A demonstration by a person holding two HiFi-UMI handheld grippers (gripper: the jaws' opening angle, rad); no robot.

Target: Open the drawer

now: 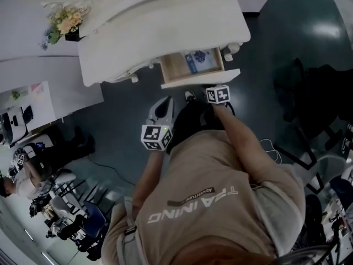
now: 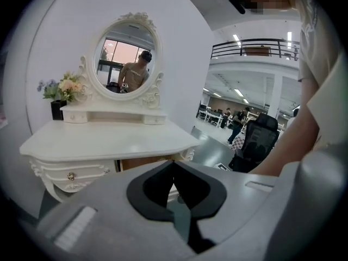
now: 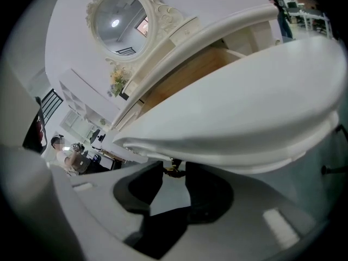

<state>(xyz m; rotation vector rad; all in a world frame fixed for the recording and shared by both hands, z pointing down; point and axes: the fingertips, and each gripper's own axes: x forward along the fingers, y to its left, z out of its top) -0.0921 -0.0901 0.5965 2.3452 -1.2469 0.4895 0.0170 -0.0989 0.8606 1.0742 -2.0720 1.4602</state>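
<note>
The right hand-held gripper pinches the knob; the left hand-held gripper is clenched and empty. The drawer, upper centre of the head view, is well out, so overpulling could drop it.

Glossy white drawer, bare wood inside

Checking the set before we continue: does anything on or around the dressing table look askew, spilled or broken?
Nothing spilled or broken. Only the drawer stands pulled out from the dressing table, a blue item lying inside.
</note>
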